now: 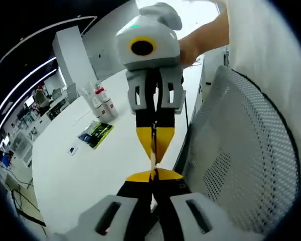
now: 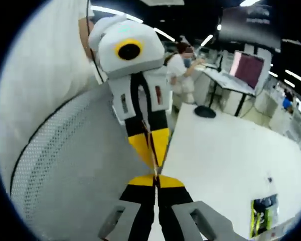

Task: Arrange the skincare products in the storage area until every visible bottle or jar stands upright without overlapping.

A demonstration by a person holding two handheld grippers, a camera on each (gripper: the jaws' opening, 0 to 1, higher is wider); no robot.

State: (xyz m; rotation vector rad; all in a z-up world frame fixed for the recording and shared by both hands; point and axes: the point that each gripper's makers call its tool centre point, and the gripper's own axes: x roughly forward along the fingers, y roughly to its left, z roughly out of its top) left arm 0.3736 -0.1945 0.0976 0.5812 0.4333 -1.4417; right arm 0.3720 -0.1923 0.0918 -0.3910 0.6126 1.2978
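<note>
In the left gripper view, the left gripper rose from the bottom edge with its yellow-tipped jaws pressed together, nothing between them, and met tip to tip the right gripper, which came down from above, its jaws likewise clenched on nothing. A person's hand held the right gripper from behind, and a white sleeve hung beside it. Just right of the touching tips stood a grey mesh chair back. Left of them spread the white table, and on it lay a green and black packet with a small dark item near it. Farther along the table stood the skincare bottles, a close upright cluster of clear and white containers with red on them, well apart from both grippers. Beyond that were desks and a seated person, too small to tell more. In the right gripper view, the right gripper met the left gripper the same way, the chair back lay to the left, the table to the right with the packet at its lower edge and a dark round object at the far end, and a person stood by a monitor behind.
</note>
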